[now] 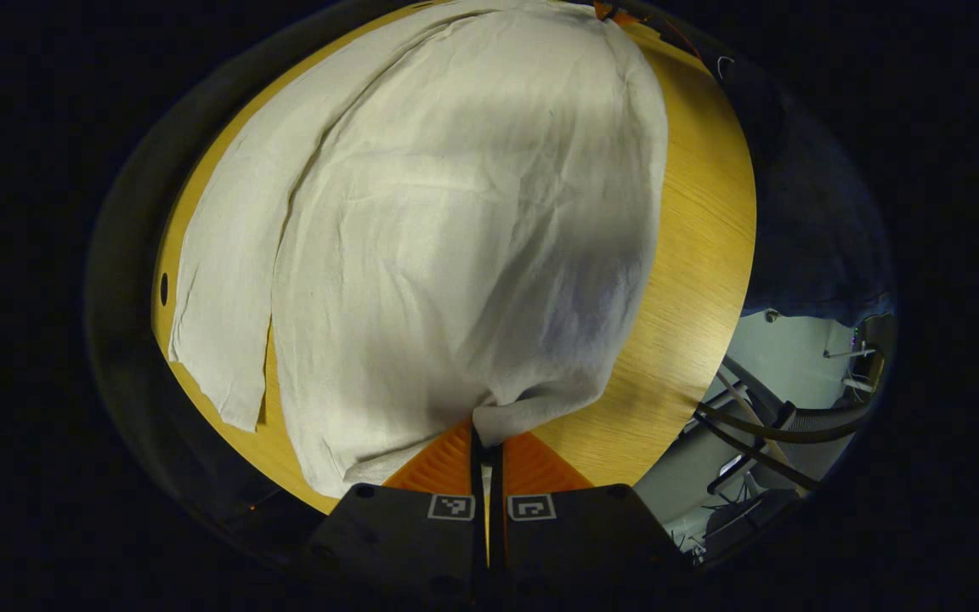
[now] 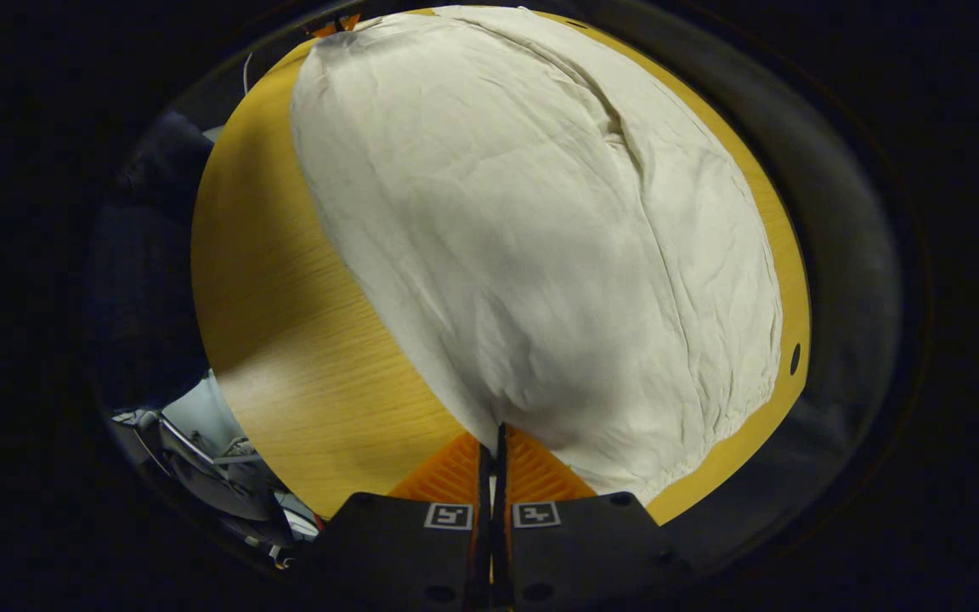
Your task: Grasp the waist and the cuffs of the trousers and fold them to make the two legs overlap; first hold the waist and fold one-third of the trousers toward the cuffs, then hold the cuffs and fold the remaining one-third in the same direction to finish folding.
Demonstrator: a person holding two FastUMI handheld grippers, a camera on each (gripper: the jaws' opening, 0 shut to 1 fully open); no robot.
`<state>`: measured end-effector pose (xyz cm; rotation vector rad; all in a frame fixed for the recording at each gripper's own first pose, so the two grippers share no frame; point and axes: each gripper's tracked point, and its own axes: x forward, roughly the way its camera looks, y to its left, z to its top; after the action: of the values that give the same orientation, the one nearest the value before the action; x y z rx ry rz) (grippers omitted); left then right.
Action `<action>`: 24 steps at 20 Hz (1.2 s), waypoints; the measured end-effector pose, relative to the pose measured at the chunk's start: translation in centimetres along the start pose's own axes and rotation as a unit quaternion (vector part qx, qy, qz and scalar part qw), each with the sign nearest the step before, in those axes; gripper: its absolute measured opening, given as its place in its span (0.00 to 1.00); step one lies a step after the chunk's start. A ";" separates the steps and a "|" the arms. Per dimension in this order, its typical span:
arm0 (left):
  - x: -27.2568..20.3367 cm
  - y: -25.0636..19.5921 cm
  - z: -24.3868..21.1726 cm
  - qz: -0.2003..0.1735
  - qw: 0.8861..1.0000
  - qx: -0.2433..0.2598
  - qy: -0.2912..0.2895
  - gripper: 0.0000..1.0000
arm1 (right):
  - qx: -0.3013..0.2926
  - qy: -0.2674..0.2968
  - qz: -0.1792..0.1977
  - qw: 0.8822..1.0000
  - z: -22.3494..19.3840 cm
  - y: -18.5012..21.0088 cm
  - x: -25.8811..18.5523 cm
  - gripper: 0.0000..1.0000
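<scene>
On worktop (image 1: 693, 255): pale trousers (image 1: 455, 255) spread over wood top, wrinkled, one leg edge peeking out beside the other in left gripper view.
L tool (image 1: 487, 442): fingers together, clamped on a trouser edge nr worktop rim.
R tool (image 2: 498, 438): fingers together, clamped on trouser edge too.
Bkgd: chair (image 1: 795, 425) beyond worktop edge.

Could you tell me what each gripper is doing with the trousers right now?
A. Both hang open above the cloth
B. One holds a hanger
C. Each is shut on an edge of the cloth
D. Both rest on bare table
C: the left gripper and the right gripper each have fingers closed on an edge of the pale trousers, which lie spread on the wooden table.
</scene>
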<state>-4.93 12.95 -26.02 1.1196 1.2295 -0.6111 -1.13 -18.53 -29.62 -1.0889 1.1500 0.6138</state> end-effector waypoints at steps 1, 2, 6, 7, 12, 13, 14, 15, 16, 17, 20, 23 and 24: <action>0.0 0.0 0.0 0.003 1.000 0.001 -0.001 0.00 | 0.006 0.001 -0.001 1.000 -0.1 0.0 0.0 0.03; 0.0 0.0 0.0 0.006 1.000 0.001 -0.003 0.00 | 0.010 0.001 -0.004 1.000 -0.1 0.0 -0.1 0.03; 0.1 0.1 0.0 0.019 0.999 -0.030 -0.019 0.00 | 0.039 -0.013 -0.047 0.998 -0.1 -0.5 -0.2 0.03; 0.1 0.2 0.0 0.025 0.998 -0.048 -0.025 0.00 | 0.063 -0.020 -0.066 0.996 0.0 -0.7 -0.5 0.03; -1.6 2.8 0.5 0.088 0.980 -0.160 -0.082 0.00 | 0.177 -0.084 -0.160 0.967 1.4 -3.1 -3.5 0.03; -2.3 3.8 0.6 0.108 0.973 -0.183 -0.093 0.00 | 0.200 -0.096 -0.174 0.959 1.8 -3.8 -4.4 0.02; -3.2 4.9 0.8 0.129 0.963 -0.212 -0.107 0.00 | 0.226 -0.110 -0.183 0.951 2.4 -4.5 -5.2 0.02; -4.4 6.3 1.1 0.153 0.950 -0.243 -0.124 0.00 | 0.250 -0.126 -0.192 0.941 3.0 -5.3 -5.9 0.02; -5.3 7.7 1.4 0.171 0.936 -0.273 -0.140 0.00 | 0.271 -0.139 -0.205 0.930 3.6 -6.3 -6.6 0.02; -6.5 9.0 1.9 0.191 0.921 -0.298 -0.161 0.00 | 0.289 -0.153 -0.220 0.919 4.2 -7.5 -7.3 0.02; -9.3 13.9 4.2 0.232 0.877 -0.362 -0.214 0.00 | 0.346 -0.191 -0.257 0.882 5.9 -11.6 -9.5 0.02; -11.5 18.4 7.0 0.272 0.844 -0.388 -0.251 0.00 | 0.402 -0.230 -0.286 0.839 7.8 -16.3 -10.8 0.02; -11.7 20.2 8.0 0.283 0.834 -0.395 -0.261 0.00 | 0.422 -0.239 -0.296 0.823 8.5 -17.9 -10.9 0.02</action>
<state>12.60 11.11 -8.78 0.4915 0.5117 0.0830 13.86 -16.28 -12.87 -0.4137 0.4731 -0.1450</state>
